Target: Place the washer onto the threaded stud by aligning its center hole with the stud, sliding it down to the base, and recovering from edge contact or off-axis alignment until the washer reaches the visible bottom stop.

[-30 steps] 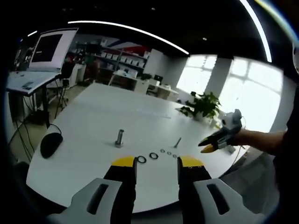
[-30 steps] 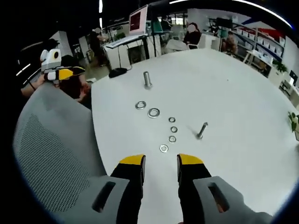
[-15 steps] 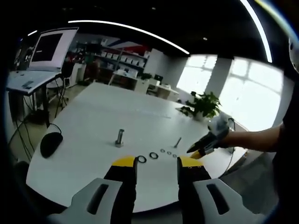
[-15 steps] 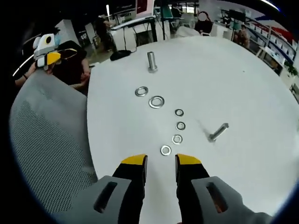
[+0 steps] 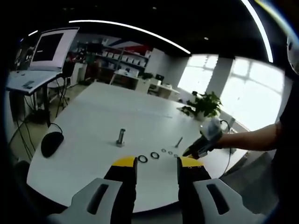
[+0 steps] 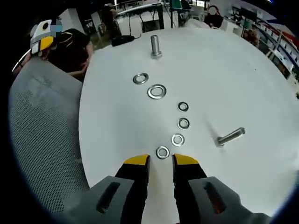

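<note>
Right claw [image 6: 161,160] — just beside washer [image 6: 162,152]

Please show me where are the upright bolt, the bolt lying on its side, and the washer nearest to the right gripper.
upright bolt [image 6: 155,46]: right gripper view, its shaft.
lying bolt [image 6: 230,137]: right gripper view, mid-shaft.
nearest washer [image 6: 162,152]: right gripper view, its ring.

- An open office or lab hall.
- Upper left: a monitor [image 5: 48,47] on a desk [image 5: 25,80].
- Behind: shelves [image 5: 112,58], big windows [image 5: 247,91], a potted plant [image 5: 204,104], ceiling light strips [image 5: 131,29].
</note>
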`<state>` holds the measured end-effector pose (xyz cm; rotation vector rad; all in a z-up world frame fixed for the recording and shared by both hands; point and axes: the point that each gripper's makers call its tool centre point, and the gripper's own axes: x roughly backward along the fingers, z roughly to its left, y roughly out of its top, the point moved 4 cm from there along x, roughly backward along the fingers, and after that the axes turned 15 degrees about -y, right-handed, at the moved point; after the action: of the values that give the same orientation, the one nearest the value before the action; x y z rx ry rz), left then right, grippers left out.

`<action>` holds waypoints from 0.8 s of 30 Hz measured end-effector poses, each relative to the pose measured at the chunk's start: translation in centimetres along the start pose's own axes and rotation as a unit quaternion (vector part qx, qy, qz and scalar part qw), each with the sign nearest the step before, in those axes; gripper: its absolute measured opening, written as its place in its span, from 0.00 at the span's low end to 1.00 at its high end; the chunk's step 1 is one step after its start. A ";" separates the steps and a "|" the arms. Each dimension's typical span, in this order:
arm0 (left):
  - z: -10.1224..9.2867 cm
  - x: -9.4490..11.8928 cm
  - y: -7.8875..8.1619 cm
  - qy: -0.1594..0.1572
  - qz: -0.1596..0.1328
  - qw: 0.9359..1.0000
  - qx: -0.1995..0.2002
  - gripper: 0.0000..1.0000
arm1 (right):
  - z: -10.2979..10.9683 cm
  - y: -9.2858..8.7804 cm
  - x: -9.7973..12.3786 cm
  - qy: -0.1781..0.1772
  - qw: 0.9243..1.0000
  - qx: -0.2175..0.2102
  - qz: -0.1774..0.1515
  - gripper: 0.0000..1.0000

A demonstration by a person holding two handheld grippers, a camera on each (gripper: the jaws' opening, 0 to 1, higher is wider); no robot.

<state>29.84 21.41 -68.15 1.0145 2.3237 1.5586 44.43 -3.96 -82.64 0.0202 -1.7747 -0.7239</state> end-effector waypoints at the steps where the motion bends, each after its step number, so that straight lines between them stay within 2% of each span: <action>1: 0.0 0.0 0.0 0.000 0.000 1.000 0.000 0.32 | 0.0 0.0 -0.2 0.001 1.000 0.002 0.000 0.21; 5: 0.0 0.0 0.0 0.001 0.001 1.000 0.000 0.32 | 0.0 0.1 -0.5 -0.002 1.000 0.024 -0.003 0.20; 8: 0.0 0.0 0.0 0.002 0.002 1.000 0.001 0.32 | 0.0 0.2 -0.5 -0.003 1.000 0.024 0.000 0.19; 12: 0.1 0.0 0.0 0.002 0.002 1.000 0.001 0.32 | -0.2 0.2 -0.7 -0.017 0.997 0.075 -0.004 0.16; 24: 0.2 0.1 -0.1 0.003 0.001 1.000 0.001 0.32 | -0.2 0.3 -0.6 -0.014 0.998 0.067 -0.002 0.14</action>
<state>29.85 21.61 -68.28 1.0151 2.3305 1.5629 44.87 -3.64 -82.97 0.1040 -1.8471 -0.6087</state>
